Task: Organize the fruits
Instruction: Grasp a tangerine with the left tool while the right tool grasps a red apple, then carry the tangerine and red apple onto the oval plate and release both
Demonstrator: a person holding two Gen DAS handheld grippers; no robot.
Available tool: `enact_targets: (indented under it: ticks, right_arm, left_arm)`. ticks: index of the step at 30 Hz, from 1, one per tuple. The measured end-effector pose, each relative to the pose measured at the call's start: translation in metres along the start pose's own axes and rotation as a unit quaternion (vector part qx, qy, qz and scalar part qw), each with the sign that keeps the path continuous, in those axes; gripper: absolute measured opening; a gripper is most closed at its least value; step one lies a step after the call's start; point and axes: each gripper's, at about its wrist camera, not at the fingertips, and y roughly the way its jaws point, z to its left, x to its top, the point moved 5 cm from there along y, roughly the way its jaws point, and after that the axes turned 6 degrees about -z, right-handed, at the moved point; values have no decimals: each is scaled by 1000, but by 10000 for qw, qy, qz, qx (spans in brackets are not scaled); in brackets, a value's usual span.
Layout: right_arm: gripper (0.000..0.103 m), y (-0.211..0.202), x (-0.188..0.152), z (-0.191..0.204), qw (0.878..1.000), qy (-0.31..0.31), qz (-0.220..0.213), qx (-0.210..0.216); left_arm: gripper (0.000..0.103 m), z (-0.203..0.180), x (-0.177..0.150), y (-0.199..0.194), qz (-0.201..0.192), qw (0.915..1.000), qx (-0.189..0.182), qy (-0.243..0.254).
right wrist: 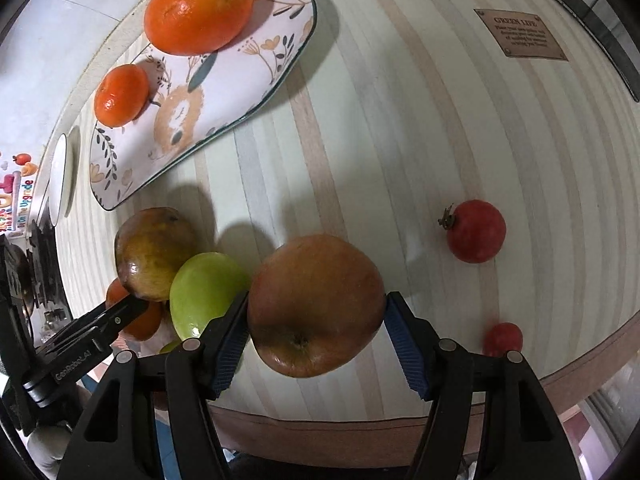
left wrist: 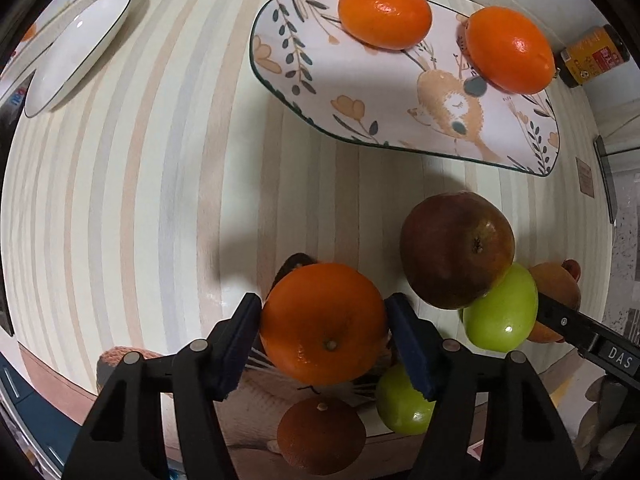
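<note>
My left gripper (left wrist: pixel 324 320) is shut on an orange (left wrist: pixel 322 324) and holds it above the table's near edge. My right gripper (right wrist: pixel 316 312) is shut on a reddish-brown apple (right wrist: pixel 316 304); that apple shows in the left wrist view (left wrist: pixel 558 286) behind the right gripper's finger. A flowered oval plate (left wrist: pixel 360 92) holds two oranges (left wrist: pixel 384 10) (left wrist: pixel 510 50); it also shows in the right wrist view (right wrist: pixel 232 80). A brown pear (left wrist: pixel 456 248), two green apples (left wrist: pixel 500 312) (left wrist: pixel 404 404) and a dark orange (left wrist: pixel 320 432) lie near the front edge.
A white plate (left wrist: pixel 76 52) sits at the far left. A small jar (left wrist: pixel 592 56) stands past the flowered plate. A red pomegranate (right wrist: pixel 476 231) and a small red fruit (right wrist: pixel 502 339) lie on the striped tablecloth (right wrist: pixel 400 120) to the right, near a brown label (right wrist: pixel 520 32).
</note>
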Motion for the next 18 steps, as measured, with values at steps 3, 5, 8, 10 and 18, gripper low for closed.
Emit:
enact_targets:
  ticks: [3,5,8,10,18]
  right_arm:
    - [68,0,0,-2,10000,25,-29,51]
    - [68,-1,-1,-2,10000,-1,-52,33]
    - [68,-2,-3,-2,9999,-78,-89,-47]
    - [68,-4,-5,-1,9999,-112,-100,-39]
    - [68,-41,8,16,9987,-283,-395,168]
  left_arm:
    - [62,-2,-1,-1,-48,10000,21,56]
    - [62,-3,-2,-2,-75,9999,36,78]
    - [62,-7,-9,-6,-156,9995,204,184]
    - [62,-5,-11,-11,-214,9993,263,182]
    - [62,3,5,-64,-576,9983,-33,-20]
